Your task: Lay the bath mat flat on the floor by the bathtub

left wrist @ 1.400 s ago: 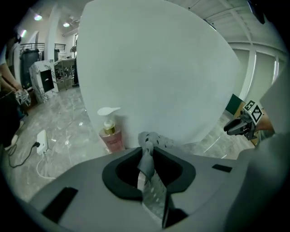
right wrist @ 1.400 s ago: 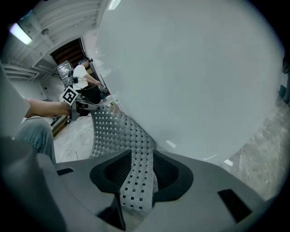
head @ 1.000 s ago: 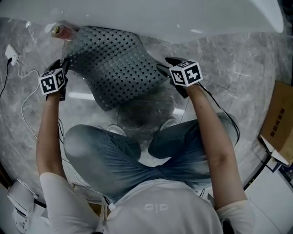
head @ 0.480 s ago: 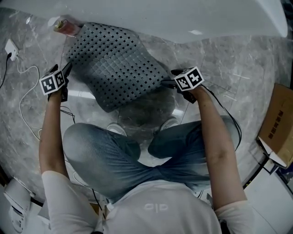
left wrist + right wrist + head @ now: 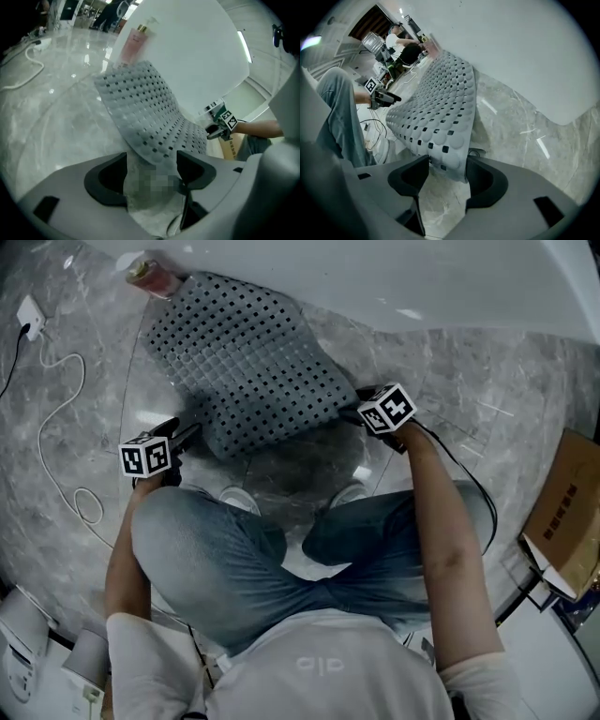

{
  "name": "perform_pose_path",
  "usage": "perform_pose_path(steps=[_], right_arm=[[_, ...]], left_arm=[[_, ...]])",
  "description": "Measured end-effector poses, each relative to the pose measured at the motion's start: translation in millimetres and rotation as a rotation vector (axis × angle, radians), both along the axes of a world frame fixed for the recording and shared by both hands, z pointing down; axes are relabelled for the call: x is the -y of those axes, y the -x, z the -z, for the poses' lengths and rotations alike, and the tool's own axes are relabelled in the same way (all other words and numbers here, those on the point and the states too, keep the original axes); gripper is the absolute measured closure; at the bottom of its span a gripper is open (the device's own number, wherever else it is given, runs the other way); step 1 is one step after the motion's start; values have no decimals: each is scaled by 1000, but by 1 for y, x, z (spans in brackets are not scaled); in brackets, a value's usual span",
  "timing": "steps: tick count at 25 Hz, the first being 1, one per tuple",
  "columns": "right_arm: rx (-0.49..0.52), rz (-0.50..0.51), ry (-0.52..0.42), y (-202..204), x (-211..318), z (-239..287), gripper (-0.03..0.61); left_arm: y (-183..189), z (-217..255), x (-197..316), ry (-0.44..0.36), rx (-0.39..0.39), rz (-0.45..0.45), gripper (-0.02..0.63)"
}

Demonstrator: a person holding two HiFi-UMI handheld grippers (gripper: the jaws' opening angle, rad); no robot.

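Note:
The grey perforated bath mat [image 5: 246,362] lies on the marble floor against the white bathtub [image 5: 394,277], its near edge slightly raised. My left gripper [image 5: 190,434] is at the mat's near left corner. Its jaws have just been opening and stand wide, with the mat's edge [image 5: 150,150] just ahead of them, untouched. My right gripper [image 5: 352,414] is at the near right corner. Its jaws have just been closing a little, but a gap remains beside the mat corner [image 5: 452,159] between them.
A pink bottle [image 5: 150,277] stands by the tub at the mat's far left corner. A white cable [image 5: 66,381] and plug [image 5: 31,317] lie on the floor to the left. A cardboard box [image 5: 567,502] sits far right. The person's knees and shoes [image 5: 234,501] are just behind the mat.
The left gripper let go at the mat's far left edge and swung back and down to the near left corner. The mat has dropped flatter. The right gripper sank slightly.

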State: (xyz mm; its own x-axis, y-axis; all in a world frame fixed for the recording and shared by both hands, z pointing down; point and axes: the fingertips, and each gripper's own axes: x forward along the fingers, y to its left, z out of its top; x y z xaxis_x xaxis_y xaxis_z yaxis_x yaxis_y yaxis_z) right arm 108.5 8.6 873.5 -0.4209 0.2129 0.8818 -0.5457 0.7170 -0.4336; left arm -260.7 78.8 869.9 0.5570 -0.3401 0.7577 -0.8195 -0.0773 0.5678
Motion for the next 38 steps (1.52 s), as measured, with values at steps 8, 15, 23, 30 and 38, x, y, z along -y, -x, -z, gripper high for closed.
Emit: perform_pose_path(steps=[8,15,23,30,38], right_arm=[[-16,24,-18,12,10,5,354],[-58,-4,-65,-4,43,44,485],[-369,82,-179,-80,98,68,483],[-517,203,-229,-105,125,66,480],[-497,218,-237,-110,127,54,477]], left_arm=[[-17,-26,-16,69,-98,43,360],[-41,-20,-1,40,-35,-160,377],[-23,-2,59,-55,161,-397,349],[3,-13,137,-132,319,-382,278],[5,-55,198,-118,397,-361,272]])
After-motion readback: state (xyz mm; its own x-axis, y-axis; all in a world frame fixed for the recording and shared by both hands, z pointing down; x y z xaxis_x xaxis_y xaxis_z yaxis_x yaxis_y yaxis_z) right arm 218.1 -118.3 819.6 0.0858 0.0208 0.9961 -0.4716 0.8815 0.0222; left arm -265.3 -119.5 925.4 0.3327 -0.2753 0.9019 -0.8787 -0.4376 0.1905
